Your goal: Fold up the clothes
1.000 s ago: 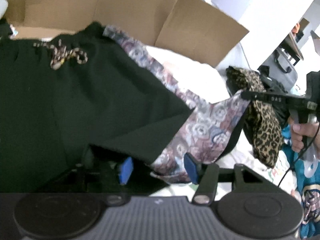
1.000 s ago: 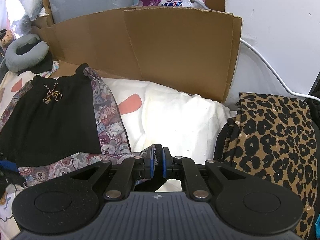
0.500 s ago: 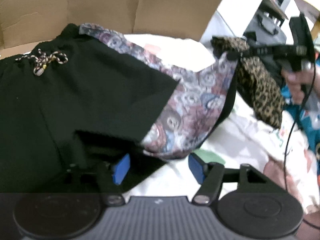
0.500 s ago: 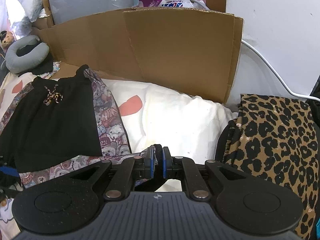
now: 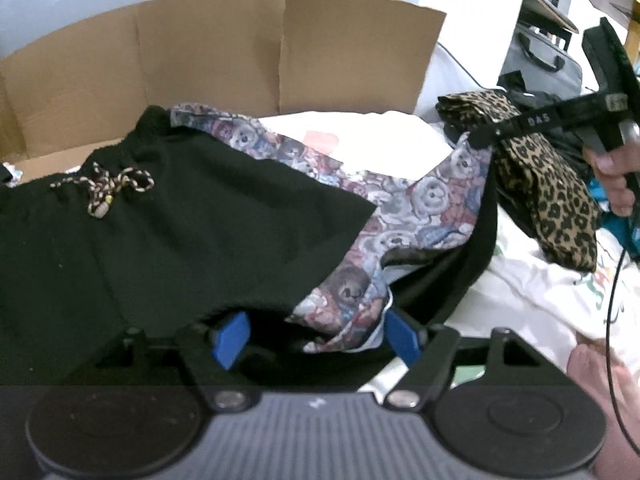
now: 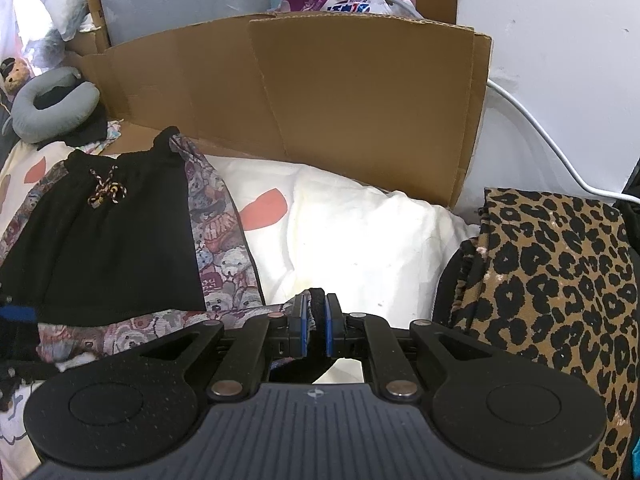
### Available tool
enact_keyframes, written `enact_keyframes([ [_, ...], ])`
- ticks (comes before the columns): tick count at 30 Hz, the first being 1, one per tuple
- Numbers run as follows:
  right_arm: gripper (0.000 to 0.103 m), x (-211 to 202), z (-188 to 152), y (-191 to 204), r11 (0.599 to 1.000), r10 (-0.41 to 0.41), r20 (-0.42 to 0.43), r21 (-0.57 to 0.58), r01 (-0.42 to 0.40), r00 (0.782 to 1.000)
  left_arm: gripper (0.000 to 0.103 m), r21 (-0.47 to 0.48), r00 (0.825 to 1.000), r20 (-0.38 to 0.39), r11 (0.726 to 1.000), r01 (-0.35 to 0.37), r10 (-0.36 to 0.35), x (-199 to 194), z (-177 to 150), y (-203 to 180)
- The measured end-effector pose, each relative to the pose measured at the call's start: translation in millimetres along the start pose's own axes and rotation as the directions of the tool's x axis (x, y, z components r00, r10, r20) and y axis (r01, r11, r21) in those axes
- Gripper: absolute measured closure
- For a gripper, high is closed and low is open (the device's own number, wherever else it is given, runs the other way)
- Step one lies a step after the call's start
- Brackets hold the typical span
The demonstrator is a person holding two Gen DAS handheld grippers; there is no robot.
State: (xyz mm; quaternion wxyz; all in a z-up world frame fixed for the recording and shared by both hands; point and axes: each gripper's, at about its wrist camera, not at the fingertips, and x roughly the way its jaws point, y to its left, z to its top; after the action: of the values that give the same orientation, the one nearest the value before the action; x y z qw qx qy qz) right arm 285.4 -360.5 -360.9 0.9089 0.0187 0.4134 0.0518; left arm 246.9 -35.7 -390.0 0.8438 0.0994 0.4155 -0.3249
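Black shorts (image 5: 180,240) with bear-print side panels and a knotted drawstring (image 5: 108,188) lie on the white bedding (image 6: 360,240). My left gripper (image 5: 316,338) is at their near hem. Its jaws stand wide and the bunched hem lies loose between the pads without being pressed. My right gripper (image 6: 316,312) is shut on a black fold of the shorts' (image 6: 112,248) hem. In the left wrist view the right gripper (image 5: 482,140) holds that corner raised, so the bear-print panel hangs stretched beneath it.
A leopard-print garment (image 6: 560,280) lies folded at the right, close behind the right gripper. A cardboard wall (image 6: 340,112) stands along the back of the bedding. A grey neck pillow (image 6: 48,108) rests at the far left. A person's hand (image 5: 616,184) grips the right handle.
The left gripper's jaws have spread wider around the near hem, and the gripper has rolled and shifted a little. The right gripper has stayed put, still shut on the hem.
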Motion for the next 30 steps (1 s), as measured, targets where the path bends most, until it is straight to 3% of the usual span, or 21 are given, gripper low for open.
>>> enact_keyframes([
  [4, 0.096, 0.9, 0.9, 1.6, 1.0, 0.002, 0.001, -0.004, -0.002, 1.0, 0.029, 0.029, 1.0, -0.031, 1.0, 0.002, -0.001, 12.5, -5.8, -4.0],
  [7, 0.096, 1.6, 0.8, 2.4, 1.0, 0.003, -0.001, -0.007, -0.003, 1.0, 0.038, 0.017, 0.999, -0.043, 1.0, 0.018, -0.017, 17.0, -10.0, -3.5],
  [9, 0.096, 2.1, 0.8, 2.0, 1.0, 0.004, -0.002, -0.007, -0.004, 1.0, 0.052, -0.017, 0.999, -0.035, 0.999, 0.038, -0.038, 16.5, -10.8, 0.2],
  [11, 0.096, 2.4, 0.5, 1.8, 1.0, 0.004, -0.003, -0.007, -0.004, 1.0, 0.075, -0.055, 0.998, -0.016, 0.997, 0.055, -0.055, 13.0, -8.4, 5.1],
  [13, 0.096, 2.4, 0.1, 1.6, 1.0, 0.004, -0.004, -0.008, -0.005, 1.0, 0.089, -0.073, 0.998, -0.004, 0.995, 0.064, -0.065, 8.5, -6.1, 8.8],
  [24, 0.097, -20.3, 3.0, 1.3, 0.999, 0.036, 0.014, 0.018, -0.036, 0.999, 0.094, -0.172, 0.992, -0.008, 0.977, 0.125, -0.128, -45.2, -0.3, 19.4],
  [30, 0.097, -44.6, -3.7, 1.9, 0.997, 0.066, -0.002, 0.037, -0.066, 0.998, 0.094, -0.181, 0.984, -0.043, 0.97, 0.164, -0.175, -79.3, -5.9, 12.7],
])
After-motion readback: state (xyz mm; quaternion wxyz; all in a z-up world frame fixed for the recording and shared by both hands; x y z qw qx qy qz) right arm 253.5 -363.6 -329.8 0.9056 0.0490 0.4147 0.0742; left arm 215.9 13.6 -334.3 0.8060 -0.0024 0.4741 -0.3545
